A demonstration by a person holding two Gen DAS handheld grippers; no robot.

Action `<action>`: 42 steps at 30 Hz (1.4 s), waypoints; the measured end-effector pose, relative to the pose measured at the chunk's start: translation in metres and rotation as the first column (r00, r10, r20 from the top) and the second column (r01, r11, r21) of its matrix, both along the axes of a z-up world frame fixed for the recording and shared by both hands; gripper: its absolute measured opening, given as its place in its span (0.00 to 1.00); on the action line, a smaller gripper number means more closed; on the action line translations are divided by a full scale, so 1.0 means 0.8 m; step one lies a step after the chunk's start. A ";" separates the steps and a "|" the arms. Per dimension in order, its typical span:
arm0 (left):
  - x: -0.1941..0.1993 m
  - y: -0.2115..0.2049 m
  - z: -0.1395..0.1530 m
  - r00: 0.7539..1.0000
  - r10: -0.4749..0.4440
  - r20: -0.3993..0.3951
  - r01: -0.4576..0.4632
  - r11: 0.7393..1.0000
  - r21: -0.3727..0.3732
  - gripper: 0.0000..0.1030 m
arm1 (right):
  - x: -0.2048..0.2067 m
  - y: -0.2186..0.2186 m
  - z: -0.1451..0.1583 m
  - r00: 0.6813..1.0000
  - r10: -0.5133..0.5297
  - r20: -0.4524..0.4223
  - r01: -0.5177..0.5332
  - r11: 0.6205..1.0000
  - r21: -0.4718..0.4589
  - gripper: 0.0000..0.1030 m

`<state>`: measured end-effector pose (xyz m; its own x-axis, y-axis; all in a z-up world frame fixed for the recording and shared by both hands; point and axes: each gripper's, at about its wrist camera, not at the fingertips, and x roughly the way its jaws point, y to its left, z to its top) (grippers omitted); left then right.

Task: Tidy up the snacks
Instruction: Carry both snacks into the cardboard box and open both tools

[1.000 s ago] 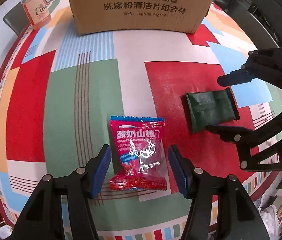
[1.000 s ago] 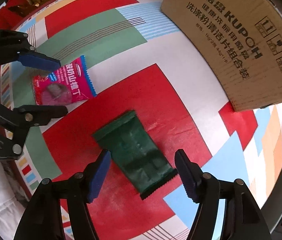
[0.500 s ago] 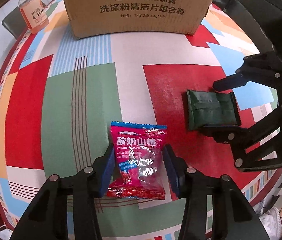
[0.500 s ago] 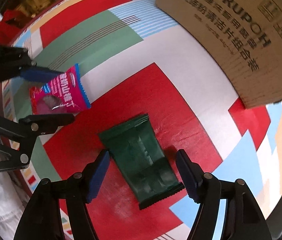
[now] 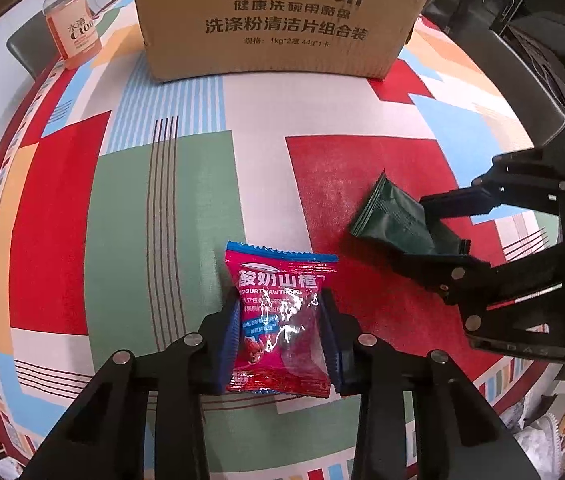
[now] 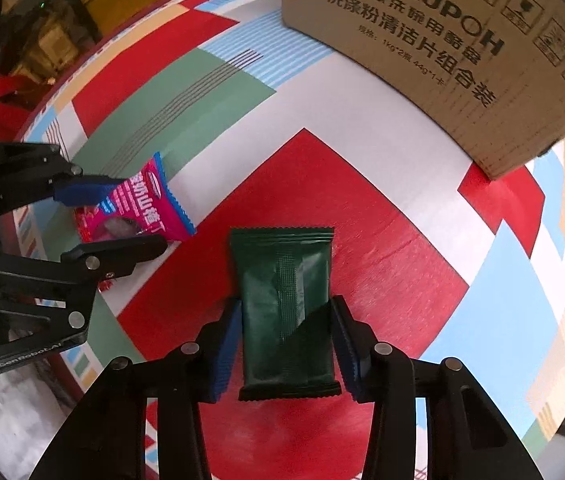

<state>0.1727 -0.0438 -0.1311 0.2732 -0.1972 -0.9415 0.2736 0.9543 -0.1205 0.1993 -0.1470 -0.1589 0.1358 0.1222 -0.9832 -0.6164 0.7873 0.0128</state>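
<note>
Gripping a snack apiece, two handheld grippers work over a round table (image 5: 62,208) covered in a red, green, blue and white geometric cloth, with a KUPOH cardboard box (image 5: 282,16) standing at its far side. The left gripper (image 5: 280,340) has its blue-padded fingers (image 5: 229,344) drawn narrow against the sides of a red yogurt hawthorn snack packet (image 5: 282,320), which lies on the cloth well short of the box, where a green panel meets a red one. The right gripper (image 6: 286,344) clamps a dark green snack packet (image 6: 286,300) between its own blue pads (image 6: 224,352), the packet's sealed seam facing up; in the left wrist view that green packet (image 5: 390,216) sits to the right of the red one, its free end tilted up off the red panel. The right wrist view shows the red packet (image 6: 138,208) held in the left gripper (image 6: 118,216), to the left of the green packet and nearer the table's edge. A clear bottle of orange drink labelled C100 (image 5: 70,20) stands just left of the box, near the table's rim.
</note>
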 end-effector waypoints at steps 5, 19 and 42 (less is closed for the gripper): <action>-0.002 0.003 0.008 1.000 0.003 0.021 -0.003 1.000 -0.019 0.34 | -0.005 0.003 0.015 0.999 -0.032 0.027 0.031 0.999 0.031 0.43; 0.007 0.018 0.066 0.986 0.025 0.164 -0.019 0.999 -0.041 0.34 | -0.003 -0.015 0.072 0.977 -0.159 0.142 0.143 0.983 0.114 0.43; 0.047 0.011 0.205 0.872 0.019 0.490 0.008 0.999 -0.053 0.34 | 0.024 -0.044 0.203 0.832 -0.379 0.406 0.252 0.909 0.331 0.43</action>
<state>0.2101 -0.0354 0.0330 0.6979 -0.2387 -0.6752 0.3053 0.9520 -0.0210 0.2188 -0.1822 0.0033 0.6301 0.2298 -0.7417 -0.3203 0.9471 0.0213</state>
